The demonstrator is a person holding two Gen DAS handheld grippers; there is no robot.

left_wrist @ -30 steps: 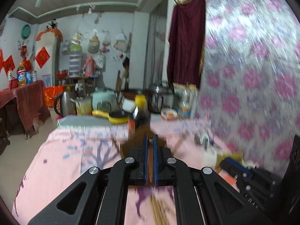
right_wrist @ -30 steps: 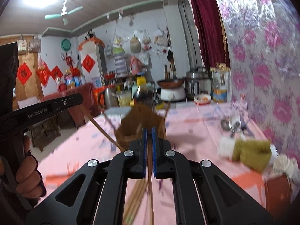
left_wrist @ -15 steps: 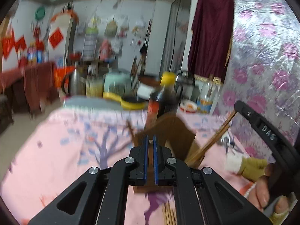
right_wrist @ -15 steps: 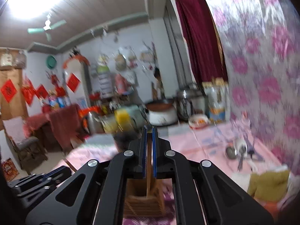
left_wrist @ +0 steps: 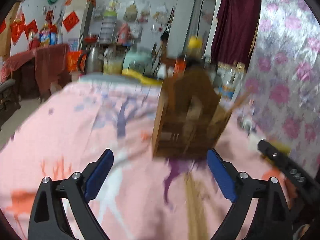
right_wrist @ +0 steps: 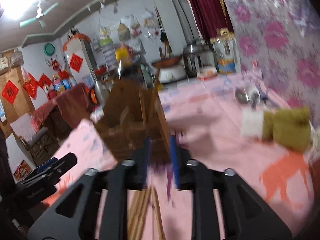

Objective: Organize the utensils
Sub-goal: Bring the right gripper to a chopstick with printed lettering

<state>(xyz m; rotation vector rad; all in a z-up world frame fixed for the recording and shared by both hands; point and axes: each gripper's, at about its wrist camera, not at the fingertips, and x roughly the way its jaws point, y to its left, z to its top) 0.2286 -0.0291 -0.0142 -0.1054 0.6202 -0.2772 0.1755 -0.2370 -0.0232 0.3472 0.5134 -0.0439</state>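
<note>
A brown wooden utensil holder (left_wrist: 186, 116) stands on the pink tablecloth; chopsticks stick out of its right side. It also shows in the right wrist view (right_wrist: 132, 120). My left gripper (left_wrist: 160, 178) is wide open and empty, just in front of the holder. Loose wooden chopsticks (left_wrist: 195, 206) lie on the cloth between its fingers. My right gripper (right_wrist: 159, 160) is partly open with nothing between its blue pads, right before the holder. More loose chopsticks (right_wrist: 144, 210) lie below it. Both views are blurred.
A green and white cloth (right_wrist: 280, 128) and metal spoons (right_wrist: 246, 96) lie at the right near the flowered wall. Pots, a rice cooker (right_wrist: 198, 60), a bottle with a yellow cap (left_wrist: 194, 46) and a kettle (left_wrist: 92, 60) crowd the table's far end.
Both grippers have opened, the left one wide, letting go of the chopsticks they held. The chopsticks now stand in the holder. Both grippers have pulled back and lower.
</note>
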